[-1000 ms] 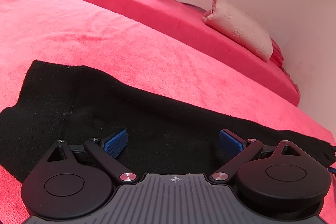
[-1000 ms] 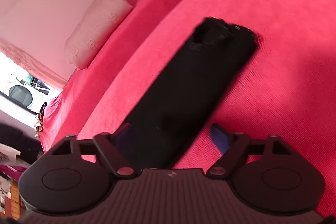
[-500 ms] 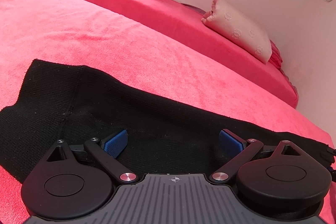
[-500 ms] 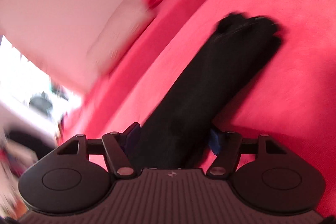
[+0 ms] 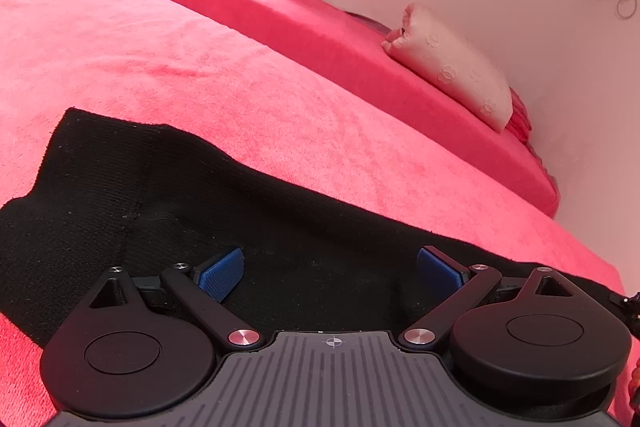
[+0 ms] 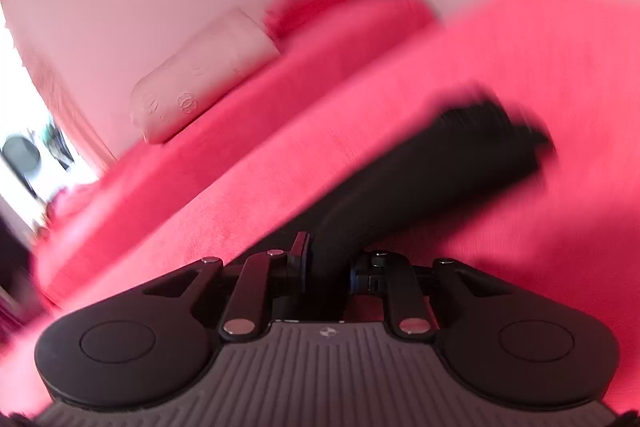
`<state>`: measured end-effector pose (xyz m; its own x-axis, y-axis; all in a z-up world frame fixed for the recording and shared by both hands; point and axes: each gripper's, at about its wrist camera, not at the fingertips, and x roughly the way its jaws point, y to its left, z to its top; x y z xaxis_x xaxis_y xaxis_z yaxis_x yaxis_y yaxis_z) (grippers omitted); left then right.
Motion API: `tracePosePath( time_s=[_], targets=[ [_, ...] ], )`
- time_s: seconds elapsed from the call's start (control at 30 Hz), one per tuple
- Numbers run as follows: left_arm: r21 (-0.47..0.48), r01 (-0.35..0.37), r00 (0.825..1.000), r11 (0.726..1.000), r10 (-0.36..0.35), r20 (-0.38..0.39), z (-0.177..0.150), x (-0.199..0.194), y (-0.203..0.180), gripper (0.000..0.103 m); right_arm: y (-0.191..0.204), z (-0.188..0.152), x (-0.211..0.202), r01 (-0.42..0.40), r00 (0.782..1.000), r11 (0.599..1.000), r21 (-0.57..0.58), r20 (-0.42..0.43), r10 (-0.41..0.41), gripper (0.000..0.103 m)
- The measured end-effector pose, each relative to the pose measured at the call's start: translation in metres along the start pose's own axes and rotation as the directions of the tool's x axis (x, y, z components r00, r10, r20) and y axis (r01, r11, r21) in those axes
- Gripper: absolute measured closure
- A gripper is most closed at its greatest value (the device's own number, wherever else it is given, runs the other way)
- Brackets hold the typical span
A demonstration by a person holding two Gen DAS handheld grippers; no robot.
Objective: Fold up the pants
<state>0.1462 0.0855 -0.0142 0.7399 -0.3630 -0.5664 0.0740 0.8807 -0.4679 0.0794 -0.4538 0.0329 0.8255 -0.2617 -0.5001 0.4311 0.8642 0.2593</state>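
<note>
On the red bedspread [image 5: 280, 99], black pants [image 5: 300, 227] were spread beneath the left gripper [image 5: 332, 269], jaws held wide. Pants fabric [image 6: 420, 179] was being pinched by the closing right gripper [image 6: 328, 263].

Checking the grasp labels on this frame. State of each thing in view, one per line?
pants: black, lying flat on the bedspread; one end bunched between the right gripper's pads
left gripper: open, over the pants, gripping nothing
right gripper: jaws closing on the pants' end
bedspread: red, spread smooth
pillow: lying against the wall
</note>
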Motion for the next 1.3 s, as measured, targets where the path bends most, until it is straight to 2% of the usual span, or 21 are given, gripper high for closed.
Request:
tracePosePath(
  time_s=[0.07, 0.13, 0.2, 0.23, 0.3, 0.37, 0.4, 0.43, 0.5, 0.57, 0.63, 0.73, 0.8, 0.83, 0.9, 0.97, 1.03, 1.1, 1.2, 1.23, 1.3],
  targets=[
    [-0.022, 0.015, 1.0, 1.0, -0.014, 0.008, 0.001, -0.003, 0.004, 0.0, 0.05, -0.009, -0.027, 0.068, 0.991, 0.968, -0.243, 0.13, -0.037, 0.082],
    [-0.041, 0.025, 1.0, 0.999, -0.024, 0.019, 0.003, -0.008, 0.008, 0.0, 0.105, -0.033, -0.054, 0.108, 0.966, 0.868, -0.485, 0.259, 0.025, 0.081],
    [-0.048, 0.024, 0.999, 0.999, -0.023, 0.034, 0.004, -0.012, 0.01, 0.0, 0.155, -0.074, -0.074, 0.125, 0.942, 0.707, -0.696, 0.308, 0.137, 0.081],
    [-0.047, 0.016, 0.999, 0.999, -0.014, 0.043, 0.005, -0.014, 0.011, 0.0, 0.175, -0.1, -0.08, 0.134, 0.935, 0.607, -0.783, 0.303, 0.185, 0.081],
    [-0.044, 0.001, 0.998, 0.999, 0.002, 0.058, 0.005, -0.019, 0.013, 0.0, 0.208, -0.16, -0.079, 0.15, 0.939, 0.348, -0.925, 0.244, 0.244, 0.081],
    [-0.039, -0.007, 0.998, 0.999, 0.009, 0.065, 0.005, -0.021, 0.013, 0.0, 0.223, -0.205, -0.071, 0.141, 0.95, 0.14, -0.98, 0.173, 0.259, 0.081],
    [-0.036, -0.011, 0.998, 0.999, 0.014, 0.067, 0.005, -0.022, 0.012, 0.0, 0.227, -0.218, -0.069, 0.133, 0.955, 0.084, -0.988, 0.151, 0.254, 0.081],
    [-0.033, -0.013, 0.998, 0.999, 0.016, 0.068, 0.005, -0.023, 0.011, 0.0, 0.231, -0.226, -0.065, 0.135, 0.962, 0.05, -0.99, 0.143, 0.233, 0.081],
    [-0.026, -0.017, 0.997, 1.0, 0.019, 0.072, 0.006, -0.025, 0.009, 0.0, 0.234, -0.223, -0.063, 0.146, 0.962, 0.042, -0.988, 0.151, 0.228, 0.081],
    [-0.03, -0.017, 0.997, 0.999, 0.02, 0.069, 0.006, -0.026, 0.007, 0.0, 0.236, -0.209, -0.067, 0.118, 0.965, 0.079, -0.99, 0.134, 0.226, 0.081],
    [-0.029, -0.021, 0.998, 0.999, 0.023, 0.059, 0.007, -0.028, 0.002, 0.0, 0.239, -0.206, -0.074, 0.145, 0.957, 0.098, -0.985, 0.164, 0.239, 0.081],
    [0.001, -0.05, 0.998, 0.999, 0.049, 0.046, 0.008, -0.027, -0.015, 0.0, 0.239, -0.218, -0.07, 0.086, 0.97, 0.073, -0.994, 0.1, 0.22, 0.078],
    [0.041, -0.047, 0.998, 0.998, 0.045, 0.033, 0.009, -0.025, -0.033, 0.0, 0.24, -0.232, -0.068, 0.133, 0.965, 0.046, -0.99, 0.14, 0.221, 0.076],
    [0.073, -0.052, 0.999, 0.996, 0.051, 0.018, 0.009, -0.023, -0.045, 0.0, 0.239, -0.232, -0.069, 0.139, 0.963, 0.055, -0.989, 0.148, 0.224, 0.075],
    [0.129, -0.075, 0.997, 0.989, 0.077, -0.009, 0.007, -0.012, -0.068, 0.0, 0.241, -0.224, -0.07, 0.113, 0.967, 0.114, -0.987, 0.135, 0.215, 0.068],
    [0.149, -0.057, 0.997, 0.987, 0.064, -0.04, 0.001, 0.005, -0.088, 0.0, 0.239, -0.208, -0.069, 0.09, 0.97, 0.192, -0.977, 0.13, 0.207, 0.044],
    [0.135, -0.03, 0.995, 0.99, 0.043, -0.091, -0.008, 0.026, -0.1, 0.0, 0.233, -0.194, -0.069, 0.062, 0.972, 0.256, -0.965, 0.117, 0.205, 0.033],
    [0.137, -0.041, 0.988, 0.99, 0.06, -0.139, -0.02, 0.047, -0.106, 0.0, 0.224, -0.187, -0.068, 0.065, 0.972, 0.271, -0.96, 0.122, 0.199, 0.03],
    [0.233, -0.087, 0.992, 0.969, 0.106, -0.072, -0.04, 0.052, -0.114, 0.0, 0.194, -0.178, -0.068, 0.113, 0.97, 0.294, -0.949, 0.169, 0.173, 0.024],
    [0.262, -0.098, 0.991, 0.96, 0.118, -0.062, -0.044, 0.051, -0.116, 0.0, 0.18, -0.172, -0.067, 0.123, 0.972, 0.319, -0.94, 0.18, 0.153, 0.021],
    [0.27, -0.104, 0.991, 0.957, 0.124, -0.057, -0.045, 0.052, -0.118, 0.0, 0.148, -0.156, -0.06, 0.16, 0.976, 0.398, -0.903, 0.206, 0.076, 0.02]
  ],
)
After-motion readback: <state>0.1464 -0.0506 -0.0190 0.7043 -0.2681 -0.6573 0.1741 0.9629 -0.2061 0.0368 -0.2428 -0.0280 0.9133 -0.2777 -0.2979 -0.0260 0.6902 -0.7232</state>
